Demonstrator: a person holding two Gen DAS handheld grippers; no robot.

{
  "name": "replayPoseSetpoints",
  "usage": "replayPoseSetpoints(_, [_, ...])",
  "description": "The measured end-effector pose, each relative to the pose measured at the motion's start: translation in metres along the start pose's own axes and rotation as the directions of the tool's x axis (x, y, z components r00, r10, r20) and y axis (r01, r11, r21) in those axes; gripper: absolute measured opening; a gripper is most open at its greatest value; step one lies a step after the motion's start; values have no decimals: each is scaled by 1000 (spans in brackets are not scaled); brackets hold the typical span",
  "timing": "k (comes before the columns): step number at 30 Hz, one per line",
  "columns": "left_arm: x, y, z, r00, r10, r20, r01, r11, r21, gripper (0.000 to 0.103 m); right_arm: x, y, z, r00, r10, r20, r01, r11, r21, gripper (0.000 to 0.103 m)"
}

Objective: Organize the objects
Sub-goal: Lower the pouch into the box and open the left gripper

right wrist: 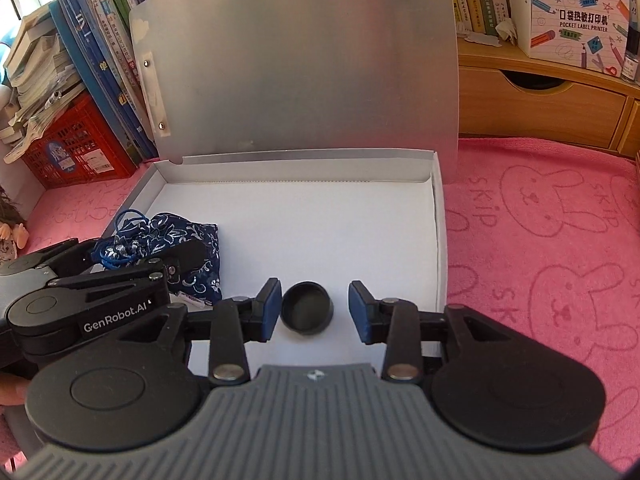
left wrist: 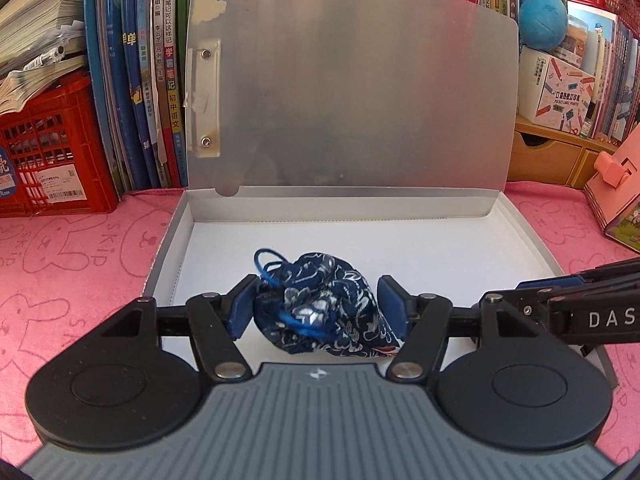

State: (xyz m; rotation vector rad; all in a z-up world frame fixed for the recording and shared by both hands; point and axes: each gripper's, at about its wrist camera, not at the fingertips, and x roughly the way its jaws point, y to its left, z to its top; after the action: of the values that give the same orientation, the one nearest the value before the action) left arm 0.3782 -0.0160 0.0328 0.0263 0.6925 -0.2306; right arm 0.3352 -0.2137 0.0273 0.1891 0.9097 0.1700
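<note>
An open grey box (left wrist: 182, 216) with a white floor and raised lid (left wrist: 360, 92) lies on the pink cloth. A blue patterned drawstring pouch (left wrist: 328, 312) rests on the box floor at its front left. My left gripper (left wrist: 318, 306) is open, its pads on either side of the pouch, touching or nearly so. In the right wrist view the pouch (right wrist: 176, 240) lies at the left of the box (right wrist: 438, 216), partly hidden by the left gripper. A small black round cap (right wrist: 306, 312) sits on the box floor. My right gripper (right wrist: 314, 308) is open around the cap with gaps on both sides.
Upright books (left wrist: 140, 72) and a red crate (left wrist: 52, 148) stand behind the box at left. A blue ball (left wrist: 542, 20), a label printer box (right wrist: 576, 12) and wooden drawers (right wrist: 540, 100) stand at back right. A pink box (left wrist: 616, 184) stands at right on the pink bunny cloth (right wrist: 540, 240).
</note>
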Motion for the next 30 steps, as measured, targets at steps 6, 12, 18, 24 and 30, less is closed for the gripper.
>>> replayPoseSetpoints(6, [-30, -6, 2, 997, 34, 69, -37, 998, 44, 88, -30, 3, -7, 999, -14, 49, 15, 1000, -15, 63])
replayPoseSetpoints(12, [-83, -18, -12, 994, 46, 98, -53, 996, 66, 90, -76, 10, -30, 995, -36, 92, 40, 998, -48, 65])
replayPoseSetpoints(18, [-144, -33, -38, 989, 42, 141, -57, 993, 107, 93, -127, 16, -62, 989, -22, 146, 33, 996, -78, 70])
replayPoseSetpoints(24, [-194, -48, -72, 988, 16, 153, -32, 994, 102, 93, -162, 21, -98, 982, -10, 190, 33, 992, -119, 76])
replayPoseSetpoints(30, [-229, -58, -105, 987, 20, 158, -40, 992, 120, 94, -185, 23, -135, 975, 10, 221, 25, 987, -156, 79])
